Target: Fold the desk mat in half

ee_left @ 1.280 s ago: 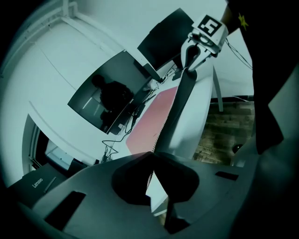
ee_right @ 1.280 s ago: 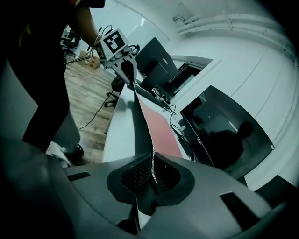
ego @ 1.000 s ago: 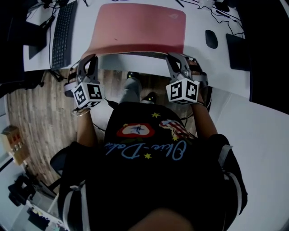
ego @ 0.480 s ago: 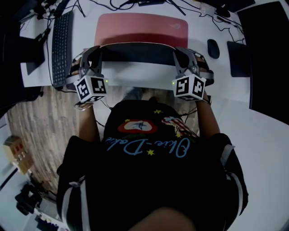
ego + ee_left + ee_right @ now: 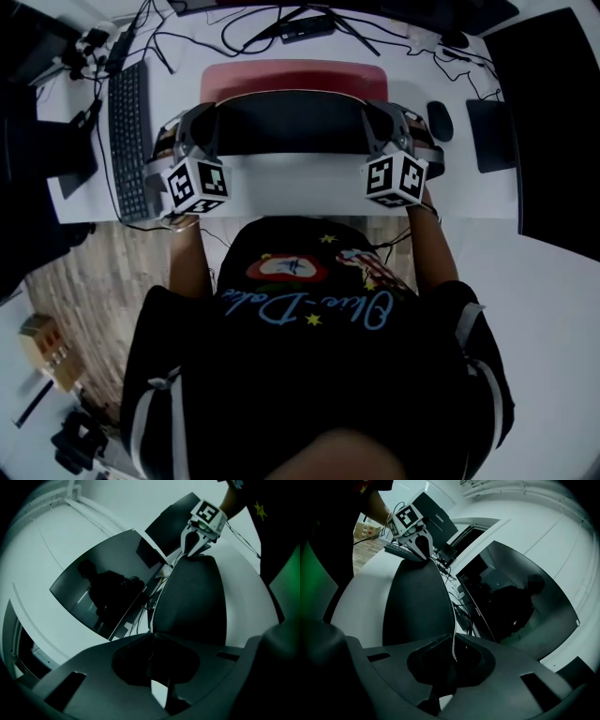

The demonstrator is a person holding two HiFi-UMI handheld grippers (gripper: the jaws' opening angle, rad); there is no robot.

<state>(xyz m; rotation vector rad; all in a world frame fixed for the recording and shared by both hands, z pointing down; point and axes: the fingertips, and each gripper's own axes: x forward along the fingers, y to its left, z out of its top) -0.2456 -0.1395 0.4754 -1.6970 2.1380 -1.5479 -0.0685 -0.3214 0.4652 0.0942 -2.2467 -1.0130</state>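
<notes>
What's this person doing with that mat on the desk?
A person is folding a desk mat in half on a white desk. The left hand-held gripper and the right hand-held gripper are each shut on a corner of the mat's near edge. That edge is raised and turned over, so the black underside faces up, with a pink strip of the top showing beyond it. The fold is not yet laid down.

Pink desk mat (image 5: 291, 117), black underside

My head camera looks steeply down on the desk (image 5: 309, 183); the gripper cameras face each other along the mat (image 5: 192, 597).
</notes>
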